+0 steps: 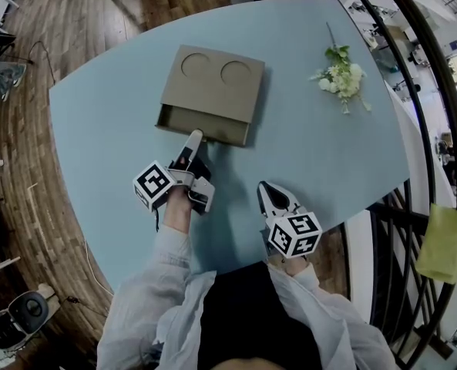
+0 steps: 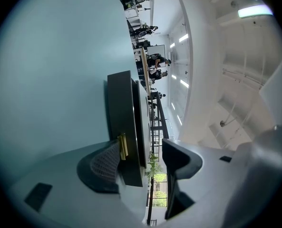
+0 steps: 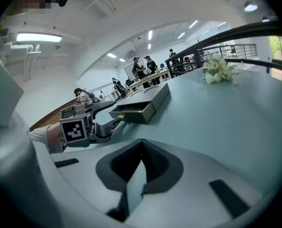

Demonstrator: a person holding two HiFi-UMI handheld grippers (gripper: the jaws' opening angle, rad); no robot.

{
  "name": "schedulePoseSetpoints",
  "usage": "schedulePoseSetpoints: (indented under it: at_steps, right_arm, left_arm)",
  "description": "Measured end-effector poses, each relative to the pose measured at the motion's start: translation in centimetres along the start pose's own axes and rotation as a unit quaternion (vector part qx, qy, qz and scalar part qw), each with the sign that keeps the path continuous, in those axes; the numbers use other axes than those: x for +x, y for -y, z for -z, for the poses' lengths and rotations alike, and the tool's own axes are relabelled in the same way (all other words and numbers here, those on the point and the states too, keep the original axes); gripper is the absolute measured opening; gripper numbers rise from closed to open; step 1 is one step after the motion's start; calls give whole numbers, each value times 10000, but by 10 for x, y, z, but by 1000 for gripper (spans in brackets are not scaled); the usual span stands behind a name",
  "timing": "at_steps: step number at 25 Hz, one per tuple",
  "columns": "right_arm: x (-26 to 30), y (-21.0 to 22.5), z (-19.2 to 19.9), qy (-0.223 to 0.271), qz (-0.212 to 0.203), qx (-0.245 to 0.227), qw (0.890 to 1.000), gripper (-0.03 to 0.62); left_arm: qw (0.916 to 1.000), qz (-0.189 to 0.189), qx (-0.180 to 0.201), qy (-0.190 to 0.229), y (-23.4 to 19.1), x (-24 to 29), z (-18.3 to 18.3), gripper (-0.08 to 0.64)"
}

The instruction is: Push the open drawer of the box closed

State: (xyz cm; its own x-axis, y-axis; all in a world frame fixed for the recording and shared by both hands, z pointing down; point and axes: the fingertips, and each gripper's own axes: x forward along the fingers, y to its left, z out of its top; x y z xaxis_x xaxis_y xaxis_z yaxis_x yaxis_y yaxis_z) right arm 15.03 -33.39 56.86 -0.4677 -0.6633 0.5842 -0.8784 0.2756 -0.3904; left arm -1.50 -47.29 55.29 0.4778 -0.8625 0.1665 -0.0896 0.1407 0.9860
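A flat tan box (image 1: 213,79) with two round recesses lies on the light blue table (image 1: 105,129). Its drawer (image 1: 203,125) sticks out a little toward me. My left gripper (image 1: 193,139) is turned on its side, tips at the drawer front. In the left gripper view the jaws (image 2: 141,160) stand open around the drawer's dark front panel (image 2: 129,141). One pad (image 2: 105,163) lies beside the small gold handle (image 2: 123,146). My right gripper (image 1: 268,191) rests shut on the table nearer me with nothing in it (image 3: 141,163). From there the box (image 3: 145,104) shows ahead.
A sprig of white flowers (image 1: 340,75) lies at the table's far right. A black railing (image 1: 436,106) curves past the right edge, with a yellow cloth (image 1: 444,241) hanging on it. Wooden floor (image 1: 28,168) lies to the left.
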Motion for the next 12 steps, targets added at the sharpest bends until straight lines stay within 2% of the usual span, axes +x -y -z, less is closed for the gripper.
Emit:
schedulePoseSetpoints:
  at_steps: [9, 12]
  right_arm:
    - [6, 2, -2, -34, -18, 13, 10000, 5]
    - [9, 2, -4, -31, -50, 9, 10000, 5]
  left_arm:
    - [10000, 12, -40, -5, -1, 15, -4, 284]
    - [10000, -92, 12, -29, -4, 22, -6, 285]
